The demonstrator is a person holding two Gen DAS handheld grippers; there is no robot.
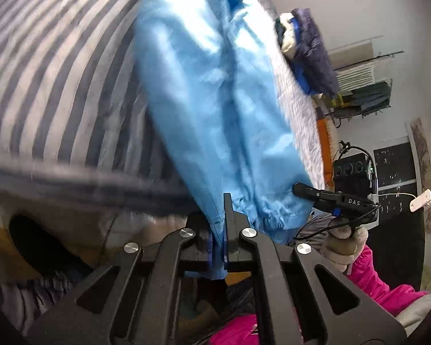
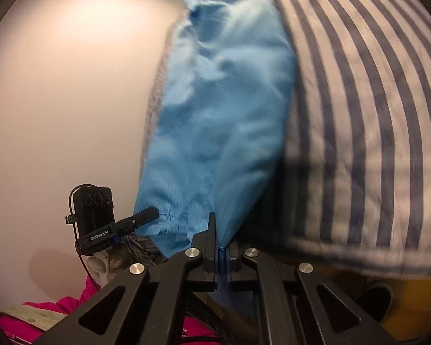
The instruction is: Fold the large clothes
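Both grippers, left [image 1: 217, 237] and right [image 2: 222, 254], have fingers clamped on the blue garment's [image 1: 215, 100] hem, likely stretching it flat over the striped bed [image 1: 57, 72] for folding

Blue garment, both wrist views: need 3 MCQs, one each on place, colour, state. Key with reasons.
1. Where does the blue garment lie?
A. on the striped bedding
B. inside a drawer
C. on a hanger

2. What colour is the sleeve of the person holding the right gripper, seen in the left wrist view?
A. green
B. pink
C. white

3. How do the left gripper jaws stand?
A. wide open, nothing between
B. shut on blue fabric
C. shut on a cable

Key:
1 A, stripes show beside the garment in both views.
2 B, the pink sleeve sits below the gloved hand.
3 B, blue hem runs between the closed jaws.
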